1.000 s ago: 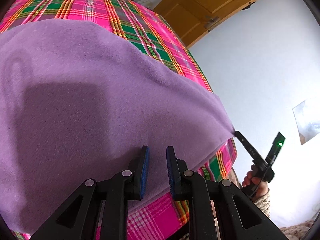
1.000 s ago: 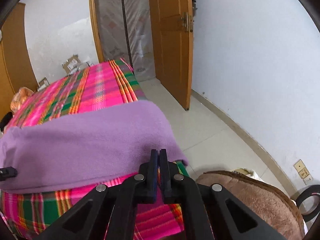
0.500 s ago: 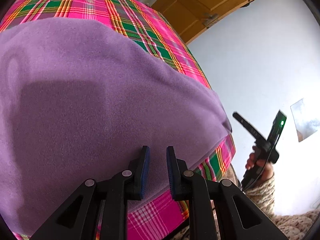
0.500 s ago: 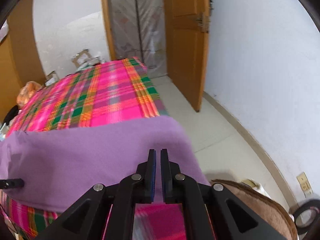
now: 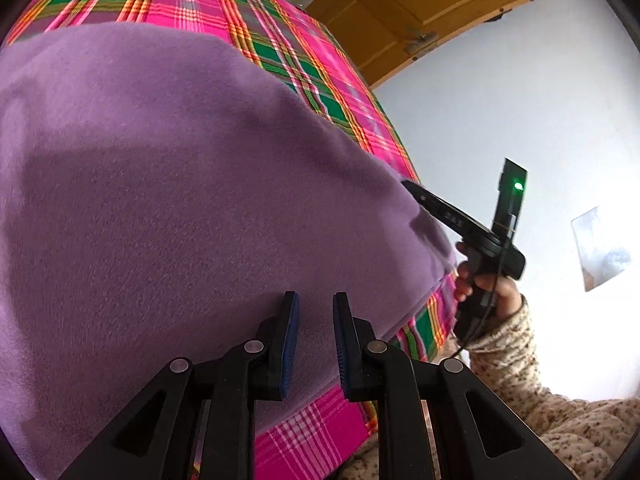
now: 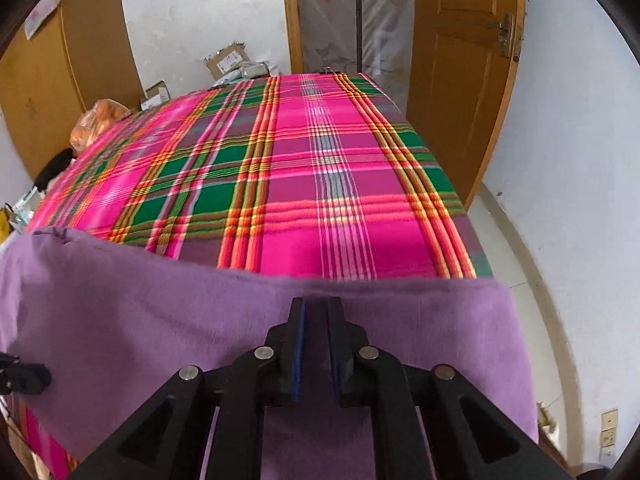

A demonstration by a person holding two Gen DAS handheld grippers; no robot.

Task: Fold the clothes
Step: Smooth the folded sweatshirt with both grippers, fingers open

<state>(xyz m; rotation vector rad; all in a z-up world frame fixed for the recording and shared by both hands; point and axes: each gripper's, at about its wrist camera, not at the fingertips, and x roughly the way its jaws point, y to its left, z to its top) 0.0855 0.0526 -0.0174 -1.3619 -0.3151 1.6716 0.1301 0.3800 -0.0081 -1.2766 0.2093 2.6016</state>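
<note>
Your left tongs [image 5: 314, 340] hover apart over the purple cloth [image 5: 180, 200]; your right tongs [image 6: 316, 340], fingers parted, point across the plaid bed [image 6: 280, 180]

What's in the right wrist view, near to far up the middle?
right gripper → purple cloth → plaid blanket → cardboard boxes → white wall
</note>
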